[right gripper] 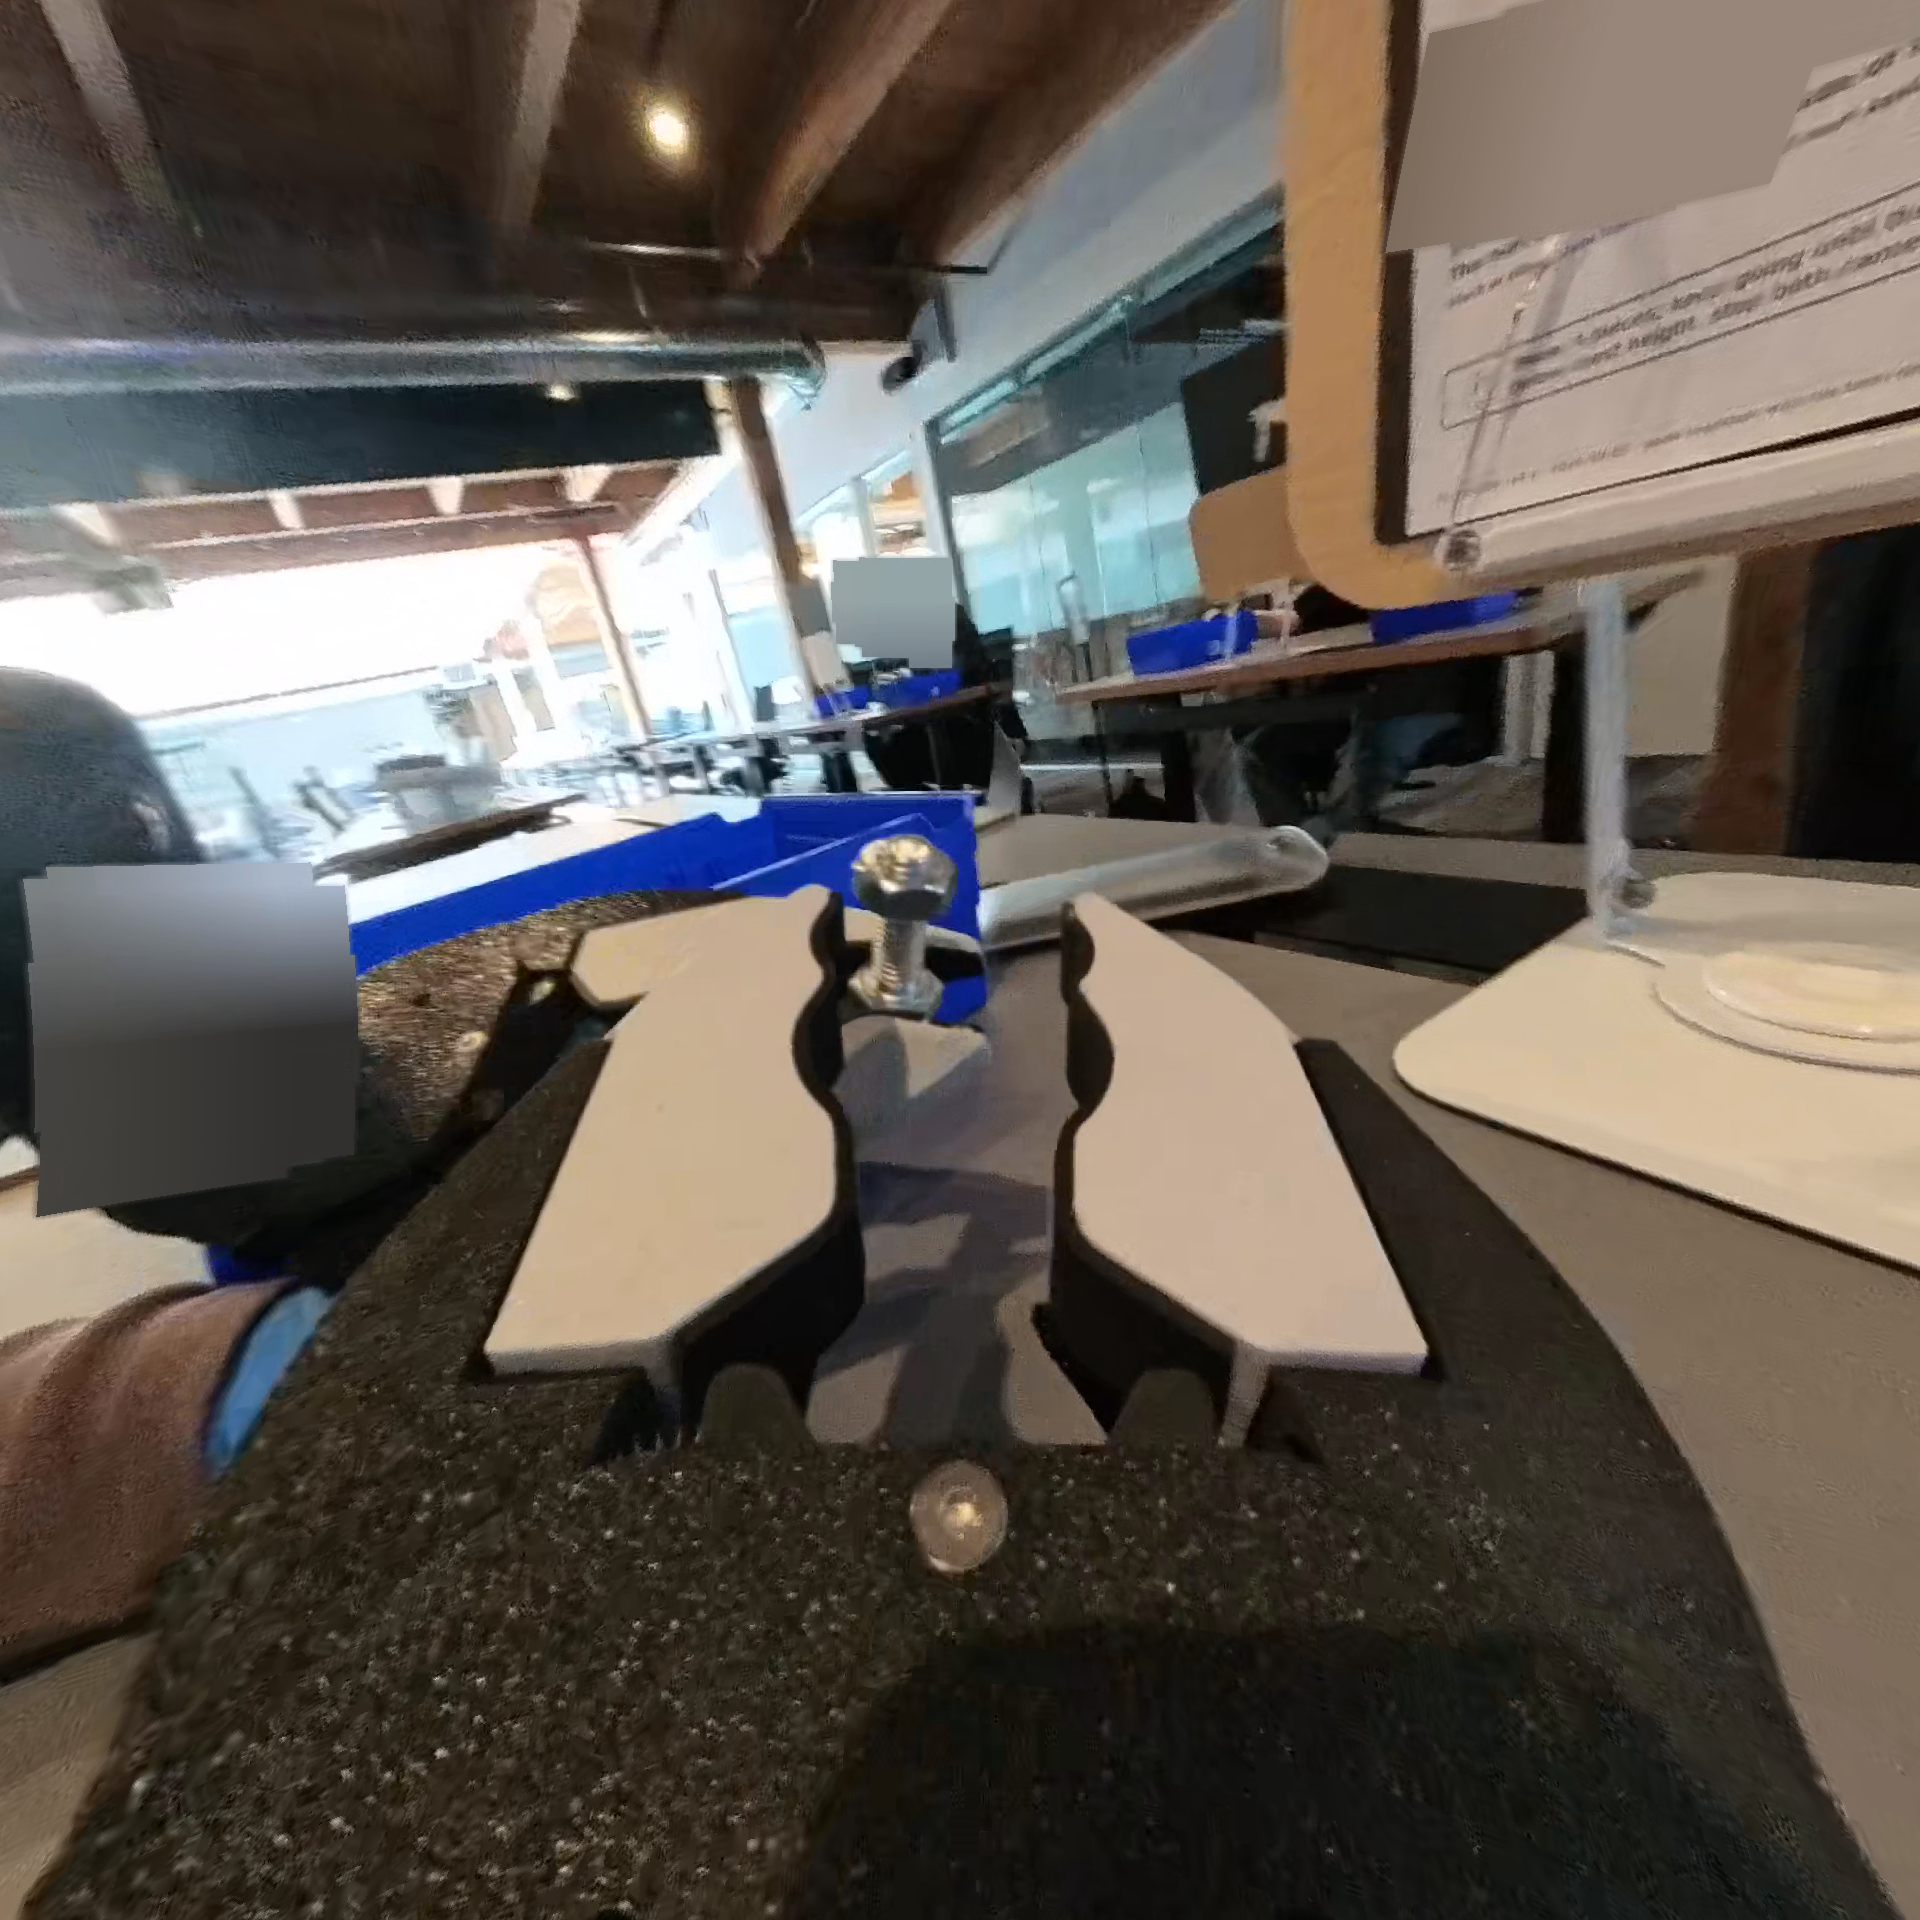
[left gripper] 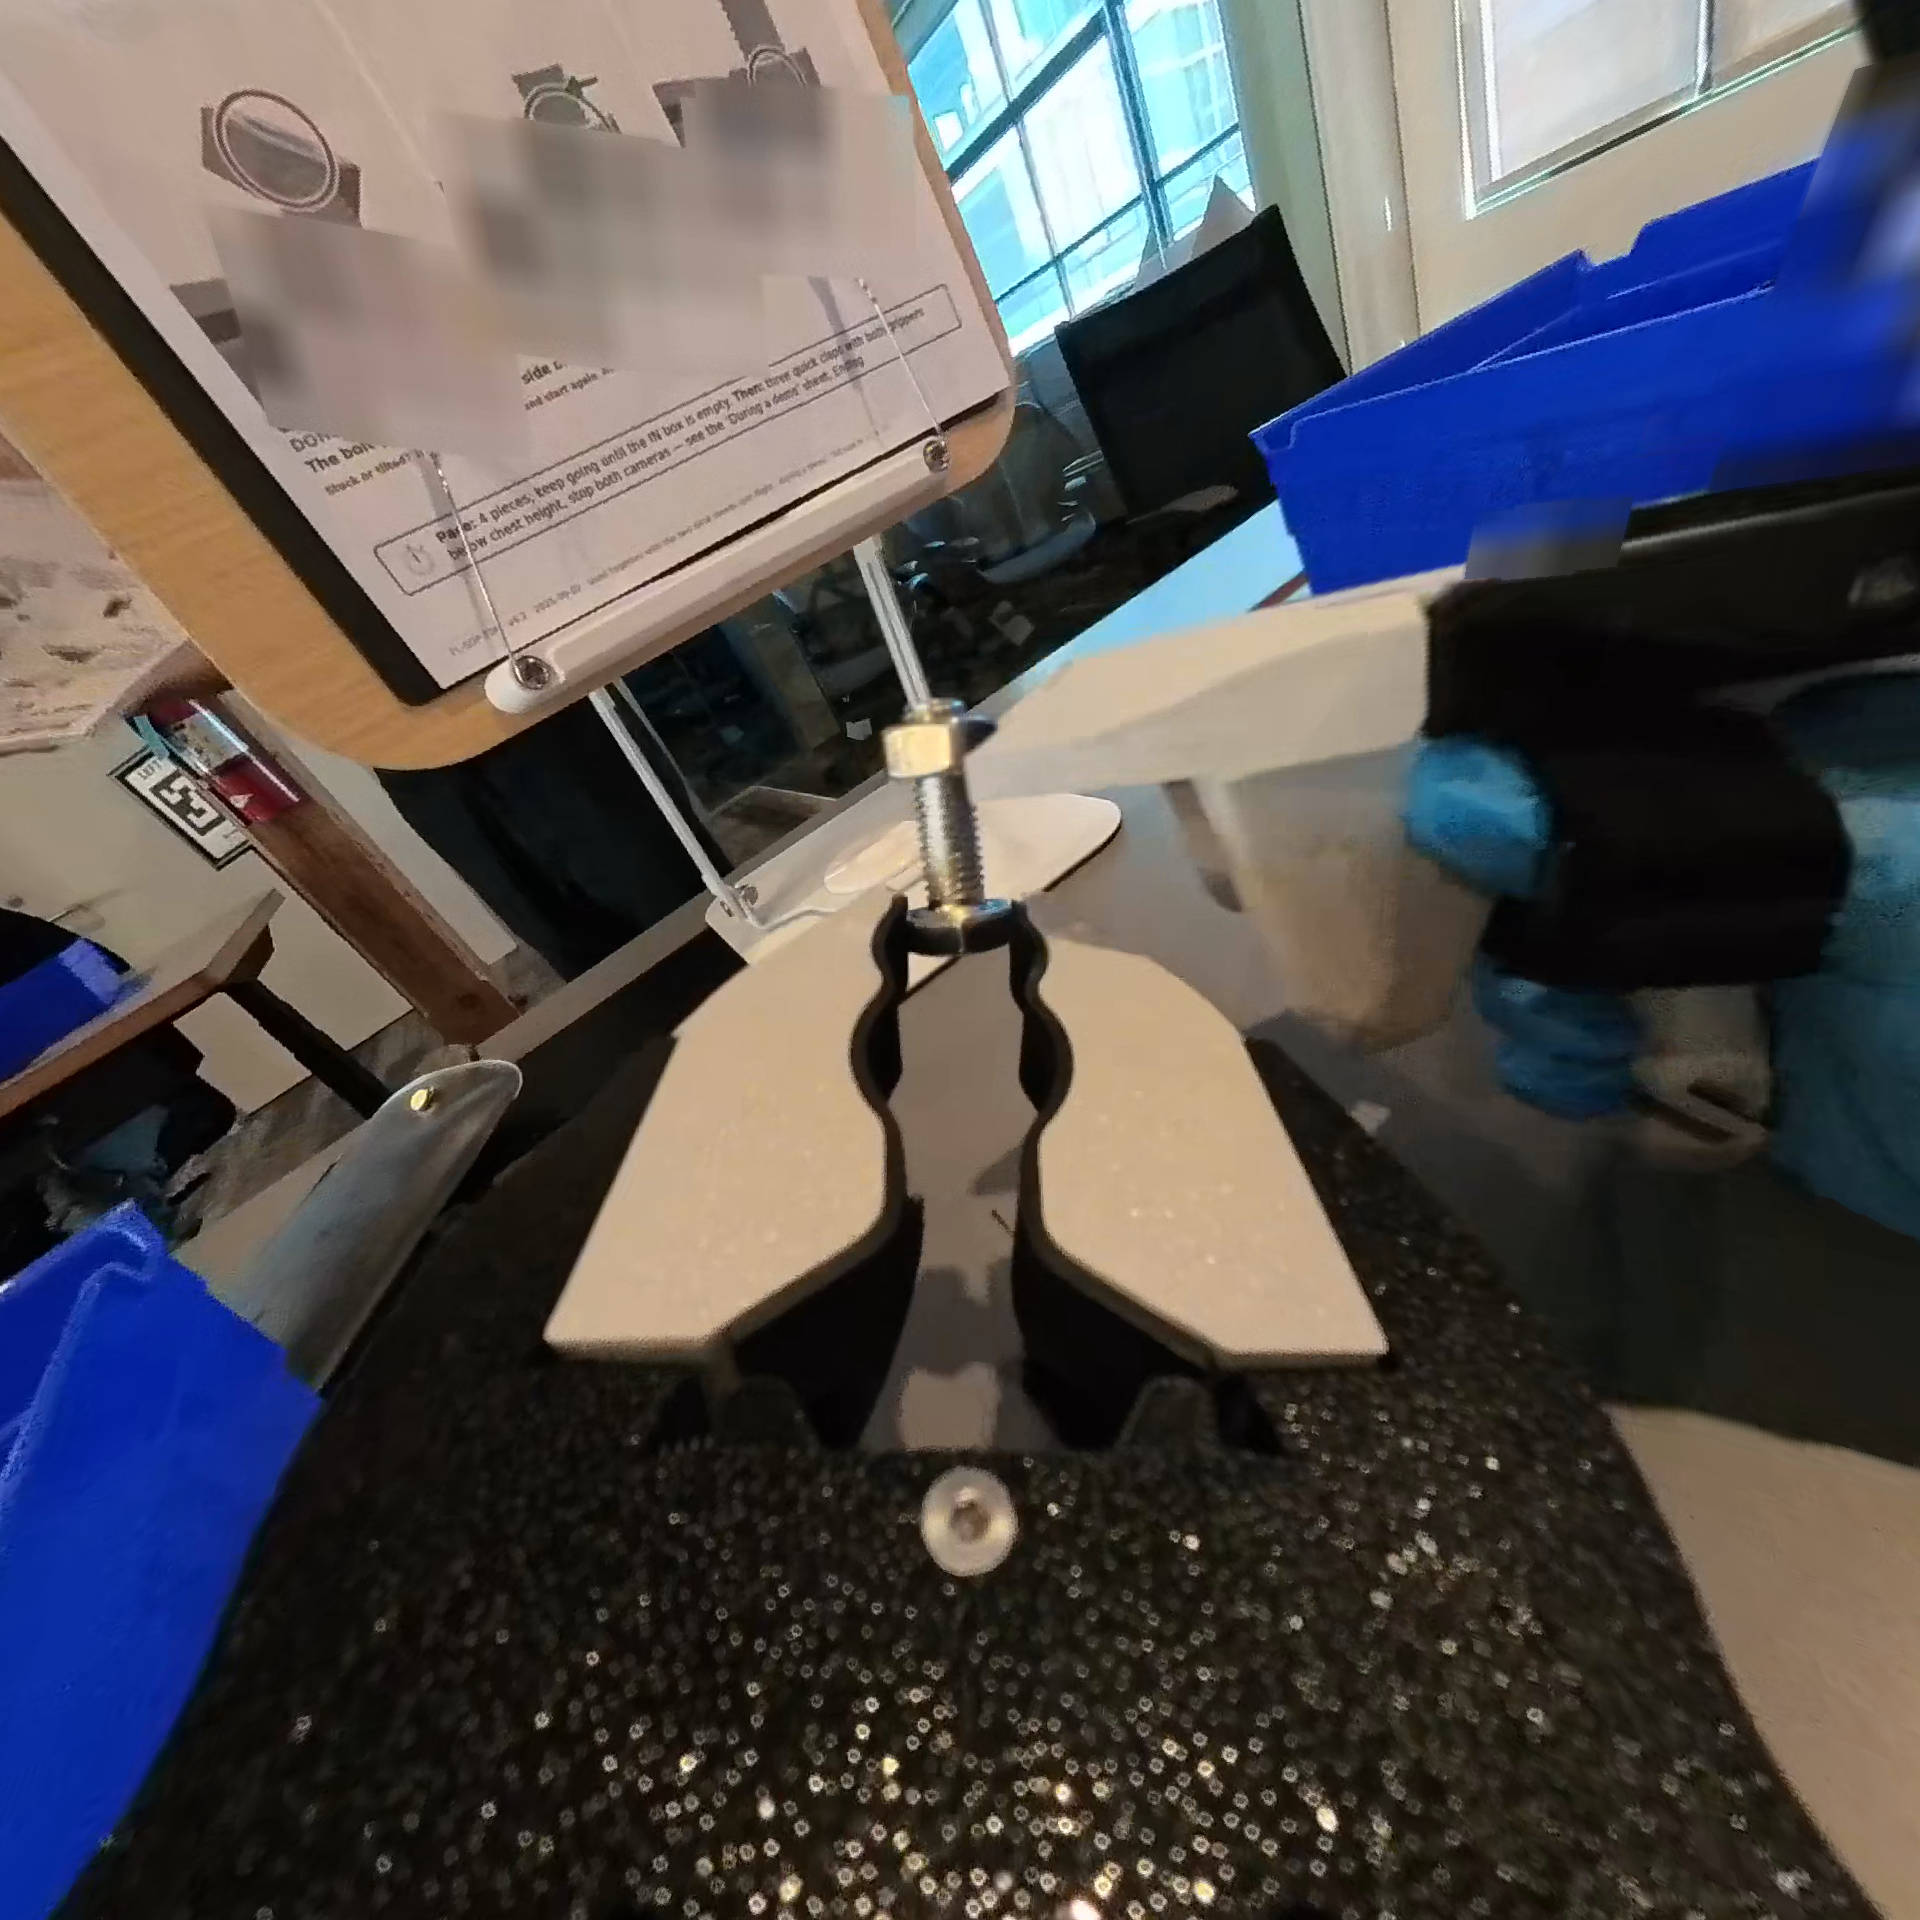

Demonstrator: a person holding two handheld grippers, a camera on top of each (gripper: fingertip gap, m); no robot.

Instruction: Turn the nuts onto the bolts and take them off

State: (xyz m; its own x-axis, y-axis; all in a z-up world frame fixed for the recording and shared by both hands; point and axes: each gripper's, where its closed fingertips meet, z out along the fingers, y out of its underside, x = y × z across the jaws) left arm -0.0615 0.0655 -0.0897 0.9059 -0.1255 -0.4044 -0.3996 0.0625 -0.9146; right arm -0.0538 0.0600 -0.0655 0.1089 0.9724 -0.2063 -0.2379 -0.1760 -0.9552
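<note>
The left claw (left gripper: 961,935) is clamped on the head of an upright bolt (left gripper: 943,842); a nut (left gripper: 928,750) sits near the bolt's top. The right claw (right gripper: 951,914) stands apart, gripping nothing. Blue bins (left gripper: 1538,416) stand on the bench (left gripper: 1174,582) at far right; their contents are hidden.

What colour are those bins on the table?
Bright blue. The bin shows best in the left wrist view, behind the right tongs.

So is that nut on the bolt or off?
On: the nut sits round the upright bolt near its top, bare thread below; the left tool grips its base.
</note>
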